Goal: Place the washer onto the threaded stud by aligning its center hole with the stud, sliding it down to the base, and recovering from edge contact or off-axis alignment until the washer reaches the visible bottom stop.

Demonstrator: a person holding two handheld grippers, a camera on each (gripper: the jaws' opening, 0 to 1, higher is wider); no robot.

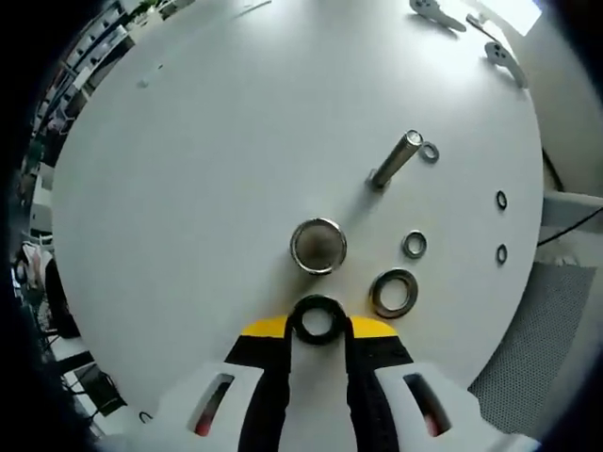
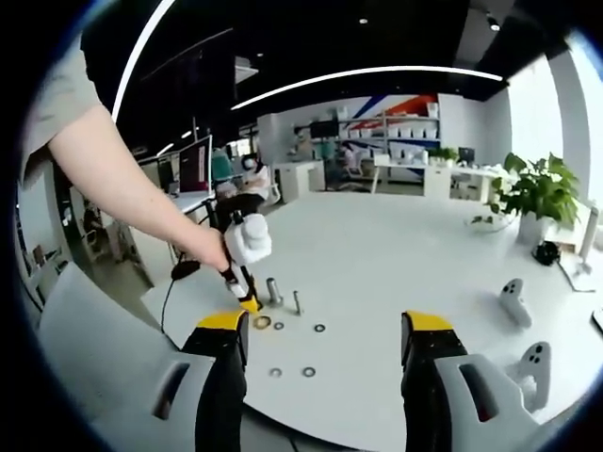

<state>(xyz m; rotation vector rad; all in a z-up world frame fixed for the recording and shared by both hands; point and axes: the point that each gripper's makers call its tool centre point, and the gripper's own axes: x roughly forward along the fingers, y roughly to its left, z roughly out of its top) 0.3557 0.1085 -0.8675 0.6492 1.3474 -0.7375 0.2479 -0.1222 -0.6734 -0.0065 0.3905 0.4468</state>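
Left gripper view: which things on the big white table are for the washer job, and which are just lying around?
For the job:
- black washer, held in the left gripper's jaws
- threaded stud
- wide metal sleeve, possibly

Just lying about:
- large spare washer
- smaller washers
- two white controllers at the far edge

The left tongs (image 1: 318,325) are closed on a dark washer (image 1: 317,319), held low over the table (image 1: 236,141). The right tongs (image 2: 325,344) hang wide open. The person's bare forearm (image 2: 132,179) stretches forward.
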